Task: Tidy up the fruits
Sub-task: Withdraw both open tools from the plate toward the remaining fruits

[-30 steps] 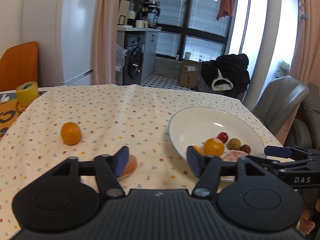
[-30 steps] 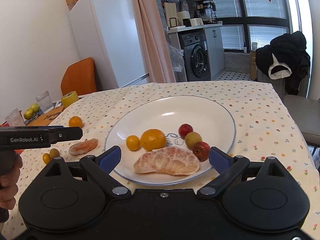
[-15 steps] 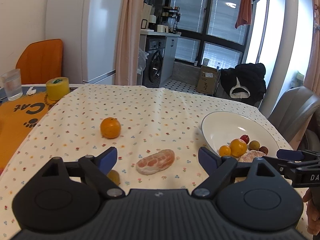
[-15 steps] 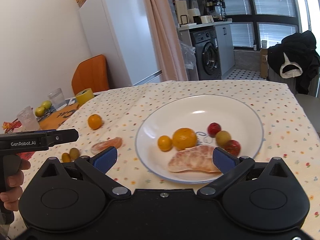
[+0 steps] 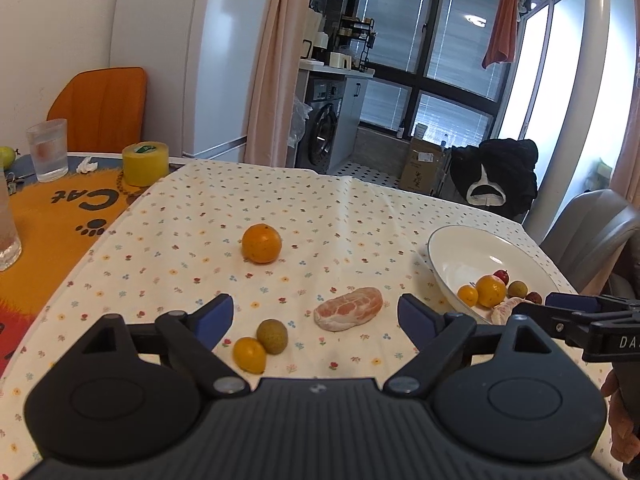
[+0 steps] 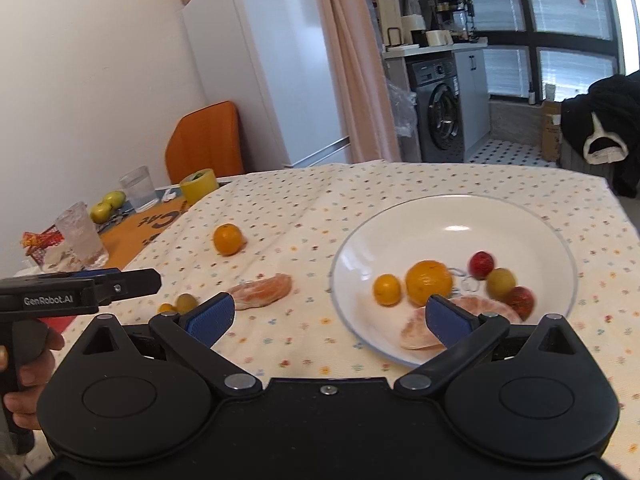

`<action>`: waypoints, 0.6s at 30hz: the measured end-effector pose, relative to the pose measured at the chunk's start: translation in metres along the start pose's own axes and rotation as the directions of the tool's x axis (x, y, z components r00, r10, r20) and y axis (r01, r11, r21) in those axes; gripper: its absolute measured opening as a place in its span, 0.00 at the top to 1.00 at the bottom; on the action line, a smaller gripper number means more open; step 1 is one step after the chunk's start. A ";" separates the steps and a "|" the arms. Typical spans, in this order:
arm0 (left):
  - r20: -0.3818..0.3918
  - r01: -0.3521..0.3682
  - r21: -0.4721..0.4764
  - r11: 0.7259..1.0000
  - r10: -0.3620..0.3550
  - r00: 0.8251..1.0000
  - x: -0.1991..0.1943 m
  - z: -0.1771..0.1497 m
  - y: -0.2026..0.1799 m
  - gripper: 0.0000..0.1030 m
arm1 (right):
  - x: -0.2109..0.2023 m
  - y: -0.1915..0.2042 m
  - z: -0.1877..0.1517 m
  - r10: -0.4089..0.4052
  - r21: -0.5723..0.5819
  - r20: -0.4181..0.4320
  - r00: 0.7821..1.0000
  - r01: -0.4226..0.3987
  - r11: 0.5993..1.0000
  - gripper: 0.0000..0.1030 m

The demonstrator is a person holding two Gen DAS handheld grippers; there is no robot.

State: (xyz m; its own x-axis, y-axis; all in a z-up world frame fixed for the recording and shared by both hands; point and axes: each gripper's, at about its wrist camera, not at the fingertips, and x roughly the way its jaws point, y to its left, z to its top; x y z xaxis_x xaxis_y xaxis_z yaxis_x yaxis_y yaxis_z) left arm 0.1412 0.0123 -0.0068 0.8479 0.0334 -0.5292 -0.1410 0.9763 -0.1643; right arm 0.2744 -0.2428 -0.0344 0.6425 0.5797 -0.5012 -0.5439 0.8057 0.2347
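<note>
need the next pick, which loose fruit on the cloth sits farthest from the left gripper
The whole orange, alone up the tablecloth. The peeled piece and the two small fruits lie close to the left gripper.

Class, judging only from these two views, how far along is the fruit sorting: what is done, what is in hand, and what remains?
Done: six pieces already lie in the plate, including an orange and a peeled segment. In hand: nothing; the left tongs and right tongs are both open and empty. Left on the tablecloth: a second orange, a peeled piece, and two small fruits.
</note>
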 end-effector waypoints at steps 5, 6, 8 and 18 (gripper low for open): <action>-0.005 -0.006 -0.013 1.000 0.006 1.000 -0.003 -0.005 0.010 0.17 | 0.004 0.009 0.002 0.016 -0.001 -0.008 1.000 -0.016 1.000 0.00; -0.005 -0.006 -0.014 1.000 0.006 1.000 -0.003 -0.006 0.012 0.17 | 0.005 0.011 0.002 0.020 -0.005 -0.010 1.000 -0.020 1.000 0.00; -0.004 -0.010 -0.015 1.000 0.010 1.000 -0.003 -0.007 0.014 0.21 | 0.007 0.016 0.002 0.027 -0.017 -0.012 1.000 -0.027 1.000 0.00; -0.051 -0.008 -0.036 0.999 0.007 0.999 0.013 -0.018 0.024 0.43 | 0.019 0.028 0.001 0.050 -0.047 -0.037 0.998 -0.051 0.998 0.00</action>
State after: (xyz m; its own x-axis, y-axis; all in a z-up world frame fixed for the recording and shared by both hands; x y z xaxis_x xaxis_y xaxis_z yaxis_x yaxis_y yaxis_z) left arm 0.1398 0.0322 -0.0327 0.8200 0.0289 -0.5717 -0.1665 0.9676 -0.1900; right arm 0.2719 -0.2096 -0.0368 0.5942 0.6141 -0.5194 -0.6008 0.7683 0.2209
